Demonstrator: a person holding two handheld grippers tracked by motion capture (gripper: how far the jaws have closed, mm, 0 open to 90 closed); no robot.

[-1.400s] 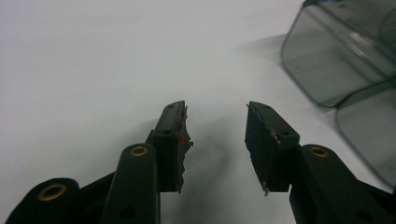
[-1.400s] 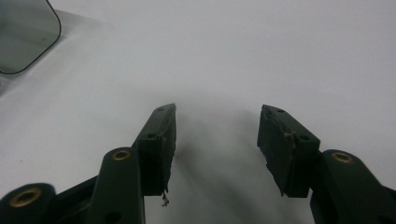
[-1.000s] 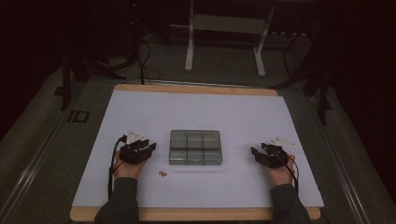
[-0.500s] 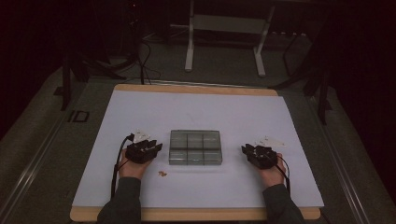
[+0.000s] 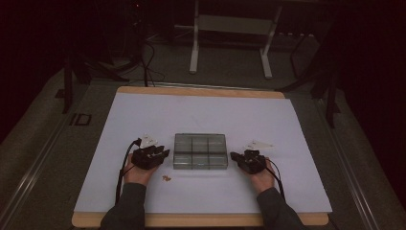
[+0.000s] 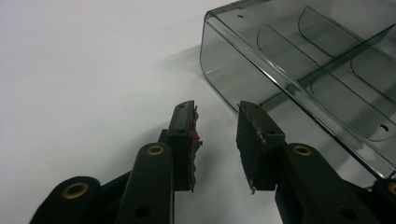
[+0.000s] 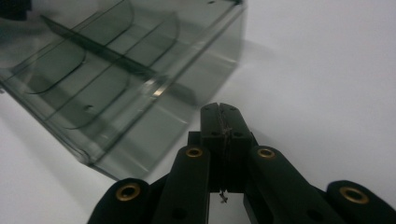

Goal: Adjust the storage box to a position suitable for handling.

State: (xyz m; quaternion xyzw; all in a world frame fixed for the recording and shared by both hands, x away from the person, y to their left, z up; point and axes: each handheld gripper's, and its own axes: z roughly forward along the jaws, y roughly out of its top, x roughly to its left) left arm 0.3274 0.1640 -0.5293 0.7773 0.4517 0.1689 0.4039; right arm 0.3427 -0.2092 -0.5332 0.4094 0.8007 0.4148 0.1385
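Item: clear box [image 5: 199, 151], 6 cells, mid-counter, long axis 9-to-3. My left claw [image 5: 161, 155] at its 9, half open, empty; right claw [image 5: 235, 157] at its 3, closed, empty, nearer.

This looks like a dim lab or recording studio, not a home. A wood-edged surface [image 5: 201, 92] with a white cover stands on grey carpet [image 5: 43, 143]. Behind it, dark curtains [image 5: 373, 72], black stands [image 5: 330, 96] with cables [image 5: 148, 62] and a white desk frame [image 5: 230, 24] ring the work spot.
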